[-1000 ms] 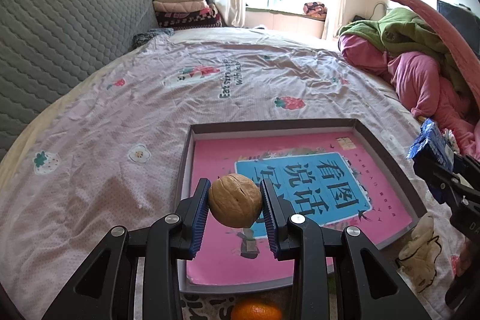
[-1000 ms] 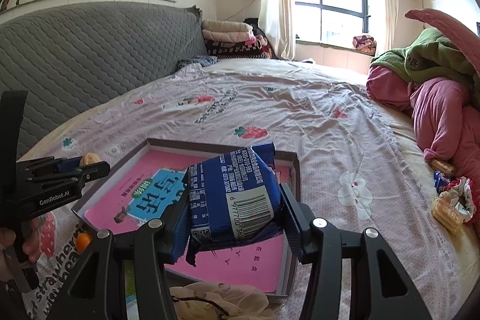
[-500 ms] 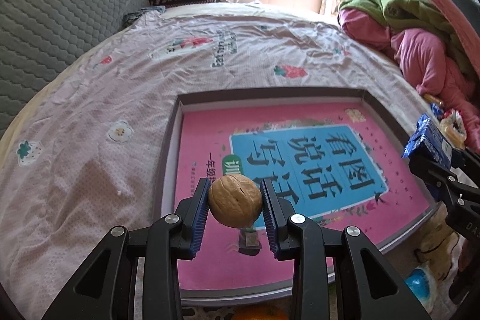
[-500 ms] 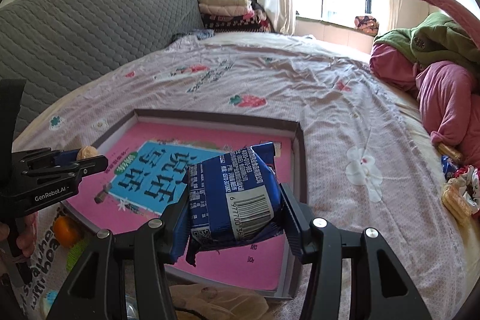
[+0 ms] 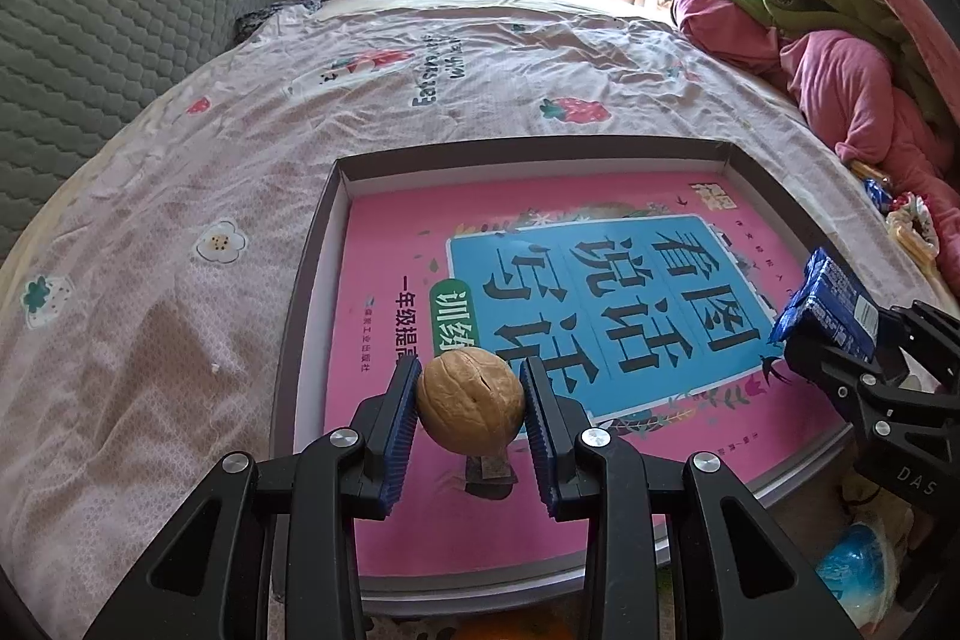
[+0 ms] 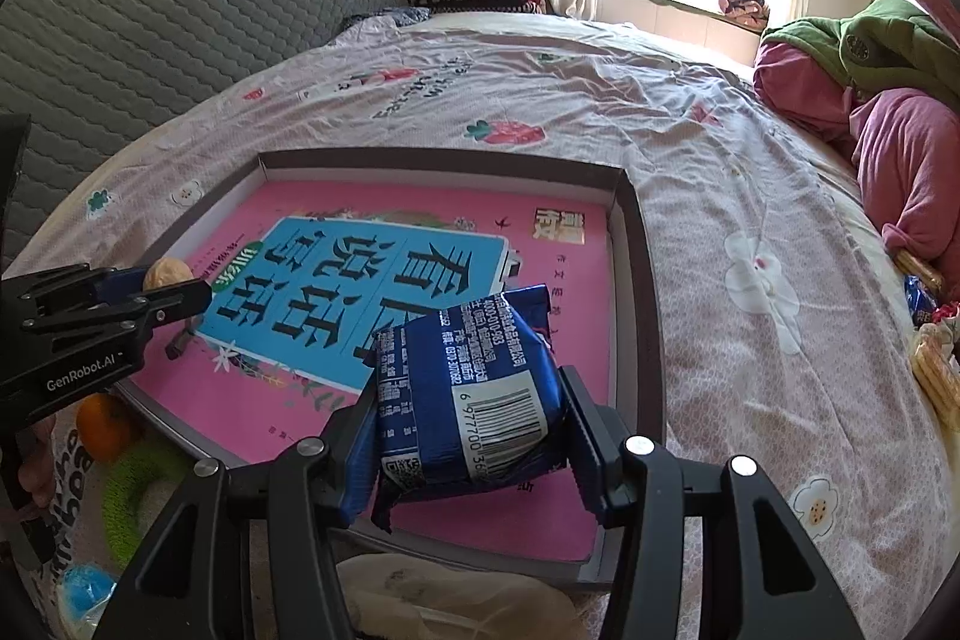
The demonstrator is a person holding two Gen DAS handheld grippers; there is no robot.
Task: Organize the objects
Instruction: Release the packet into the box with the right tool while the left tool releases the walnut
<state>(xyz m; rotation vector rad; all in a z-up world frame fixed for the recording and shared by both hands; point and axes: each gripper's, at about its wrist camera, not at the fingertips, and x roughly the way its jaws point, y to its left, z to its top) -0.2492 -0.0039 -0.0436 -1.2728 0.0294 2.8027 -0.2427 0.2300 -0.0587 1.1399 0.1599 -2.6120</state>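
My left gripper (image 5: 469,403) is shut on a brown walnut (image 5: 470,400) and holds it above the near left part of a shallow grey box (image 5: 312,244) that holds a pink book (image 5: 540,280). My right gripper (image 6: 468,400) is shut on a blue snack packet (image 6: 465,400) above the box's near right part (image 6: 630,244). The right gripper with the packet (image 5: 831,301) shows at the right of the left wrist view. The left gripper with the walnut (image 6: 168,273) shows at the left of the right wrist view.
The box lies on a bed with a pale printed sheet (image 5: 180,220). An orange (image 6: 102,427), a green thing and a blue ball (image 6: 87,589) lie near the box's front. Snack packs (image 6: 930,370) lie at the right. Pink and green bedding (image 5: 840,58) is piled at the right.
Both grippers have moved forward and lower over the box, so the book looks larger. The walnut and the packet stay held.
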